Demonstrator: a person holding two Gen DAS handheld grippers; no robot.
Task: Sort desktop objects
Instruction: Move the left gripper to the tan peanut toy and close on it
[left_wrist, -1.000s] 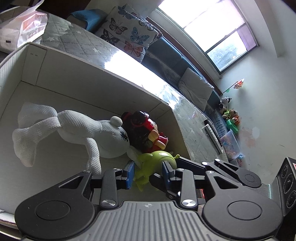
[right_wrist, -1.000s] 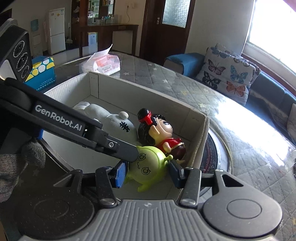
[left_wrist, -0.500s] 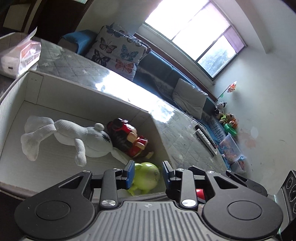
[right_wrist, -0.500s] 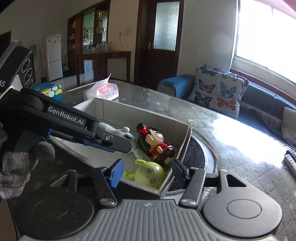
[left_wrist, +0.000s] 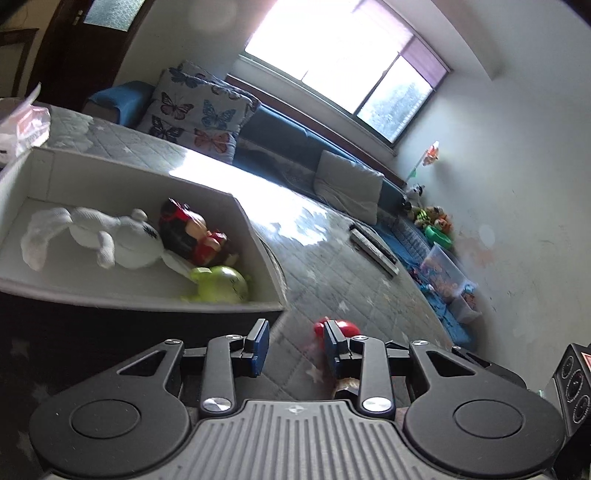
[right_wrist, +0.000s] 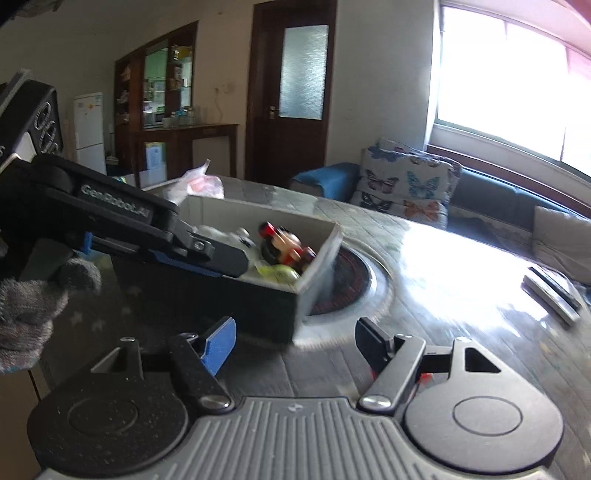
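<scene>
A grey cardboard box (left_wrist: 255, 236) holds a white plush rabbit (left_wrist: 96, 236), a red-and-black doll (left_wrist: 192, 236) and a green alien toy (left_wrist: 221, 284). The box also shows in the right wrist view (right_wrist: 325, 240), with the doll (right_wrist: 288, 243) and green toy (right_wrist: 277, 273) inside. My left gripper (left_wrist: 295, 341) is open and empty, in front of the box's near right corner. A red toy (left_wrist: 345, 326) lies on the table just behind its right finger. My right gripper (right_wrist: 295, 338) is open and empty, in front of the box. The left gripper's body (right_wrist: 129, 221) crosses its view.
The quilted round table (left_wrist: 332, 266) has a dark round centre piece (right_wrist: 347, 273) beside the box. A remote (left_wrist: 373, 251) lies far right. A tissue pack (left_wrist: 22, 125) sits behind the box. A sofa with butterfly cushions (left_wrist: 199, 110) stands beyond.
Both grippers have pulled back and away from the box. The green alien toy stays in the box's near right corner. The red toy has come into the left wrist view.
</scene>
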